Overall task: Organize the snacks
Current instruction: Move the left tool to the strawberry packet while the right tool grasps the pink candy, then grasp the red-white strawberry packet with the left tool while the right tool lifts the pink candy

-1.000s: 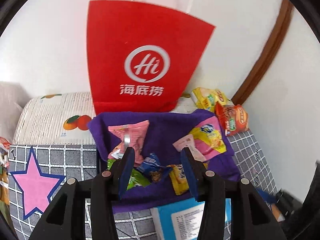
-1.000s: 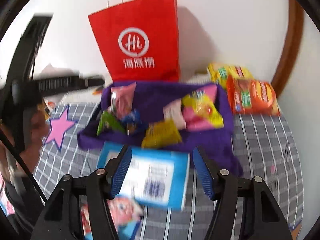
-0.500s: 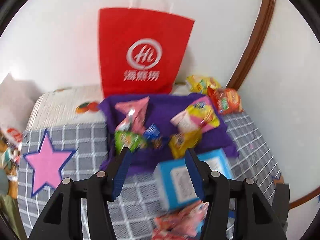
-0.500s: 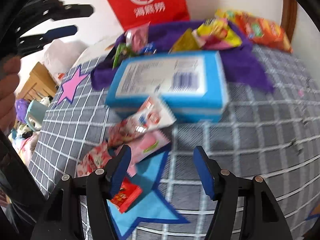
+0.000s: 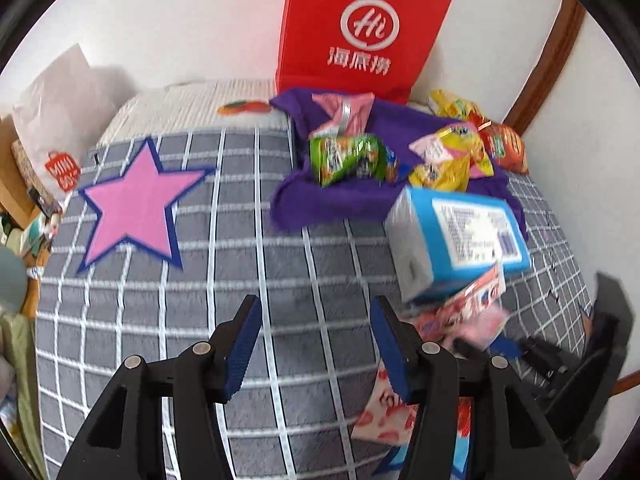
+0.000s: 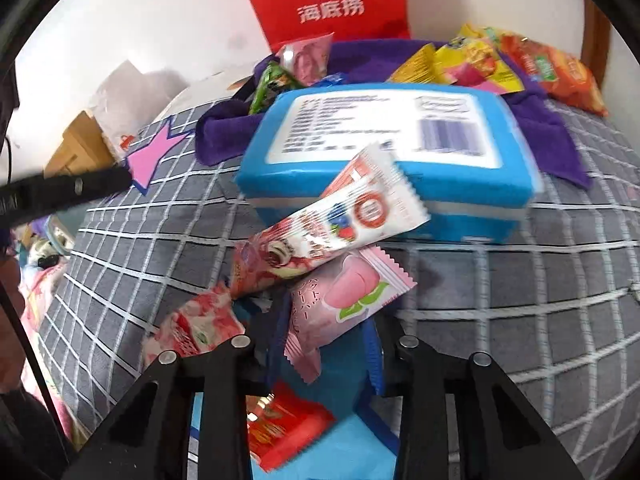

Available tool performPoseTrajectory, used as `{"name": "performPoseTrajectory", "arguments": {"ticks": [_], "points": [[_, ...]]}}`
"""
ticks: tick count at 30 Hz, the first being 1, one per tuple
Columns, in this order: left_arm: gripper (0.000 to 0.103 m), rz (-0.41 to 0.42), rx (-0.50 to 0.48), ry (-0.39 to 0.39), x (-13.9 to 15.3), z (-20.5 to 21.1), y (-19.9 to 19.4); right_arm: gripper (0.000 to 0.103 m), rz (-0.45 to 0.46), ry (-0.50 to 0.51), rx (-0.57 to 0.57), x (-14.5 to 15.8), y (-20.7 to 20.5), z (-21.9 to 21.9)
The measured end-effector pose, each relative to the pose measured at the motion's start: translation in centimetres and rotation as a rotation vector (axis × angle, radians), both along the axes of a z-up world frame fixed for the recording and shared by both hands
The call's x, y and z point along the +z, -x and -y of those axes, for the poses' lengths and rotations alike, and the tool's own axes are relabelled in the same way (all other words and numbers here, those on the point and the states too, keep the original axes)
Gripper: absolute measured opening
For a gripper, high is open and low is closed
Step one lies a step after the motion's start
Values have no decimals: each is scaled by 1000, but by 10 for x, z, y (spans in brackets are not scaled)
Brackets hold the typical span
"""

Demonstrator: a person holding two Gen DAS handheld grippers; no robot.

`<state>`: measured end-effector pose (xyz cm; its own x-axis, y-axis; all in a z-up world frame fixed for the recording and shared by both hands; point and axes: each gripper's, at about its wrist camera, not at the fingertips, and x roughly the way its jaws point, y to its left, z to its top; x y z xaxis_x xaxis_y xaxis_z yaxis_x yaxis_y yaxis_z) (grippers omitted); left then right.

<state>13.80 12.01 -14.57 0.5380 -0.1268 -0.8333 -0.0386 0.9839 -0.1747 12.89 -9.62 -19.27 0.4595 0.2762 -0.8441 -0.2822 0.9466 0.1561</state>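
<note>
My left claw (image 5: 314, 346) hangs over the grey checked blanket (image 5: 200, 280) with its blue pads spread wide and nothing between them. My right claw (image 6: 324, 354) is low over the same blanket, its jaws apart at a moderate width, straddling the near end of a pale pink peach-print snack packet (image 6: 340, 304); I cannot tell whether the pads touch the wrapper, though a gap shows on each side.

From the right wrist view, a red-and-white wafer-style packet (image 6: 332, 228) lies at 12 o'clock from the pink one, overlapping it and leaning on the front edge of a blue wet-wipe pack (image 6: 384, 152). At 9 o'clock sits a crumpled red-and-pink packet (image 6: 192, 328), and at 6 o'clock, under my claw, a red packet (image 6: 284, 428) rests on a blue star patch (image 6: 344, 440).

Beyond the blue pack, at 12 o'clock, a purple cloth (image 6: 536, 120) carries the gathered snacks: a green packet (image 5: 348, 158), a pink packet (image 5: 344, 110), and yellow packets (image 5: 448, 160). An orange bag (image 6: 556, 72) lies at 1 o'clock, just beside the cloth. A red paper bag (image 5: 360, 28) stands upright against the wall behind the cloth.

A pink star (image 5: 136, 204) marks the blanket at 10 o'clock from my left claw.
</note>
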Motion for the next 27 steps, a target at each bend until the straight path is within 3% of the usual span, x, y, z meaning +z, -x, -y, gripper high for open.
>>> {"name": "performPoseTrajectory", "arguments": {"ticks": [6, 12, 16, 19, 22, 24, 27], "points": [[54, -45, -57, 46, -22, 25, 14, 32, 19, -12, -60, 13, 23, 44], [54, -99, -128, 58, -42, 54, 19, 33, -30, -29, -55, 9, 28, 79], [63, -114, -166, 55, -52, 68, 24, 34, -65, -19, -40, 0, 26, 88], [73, -98, -203, 10, -57, 81, 29, 42, -72, -16, -50, -2, 21, 91], [74, -79, -212, -22, -57, 85, 31, 58, -42, 39, -82, -1, 22, 94], [73, -77, -203, -3, -57, 81, 28, 61, -37, 38, -94, 0, 25, 98], [59, -62, -168, -20, -57, 76, 23, 66, -48, 10, -138, -1, 33, 108]]}}
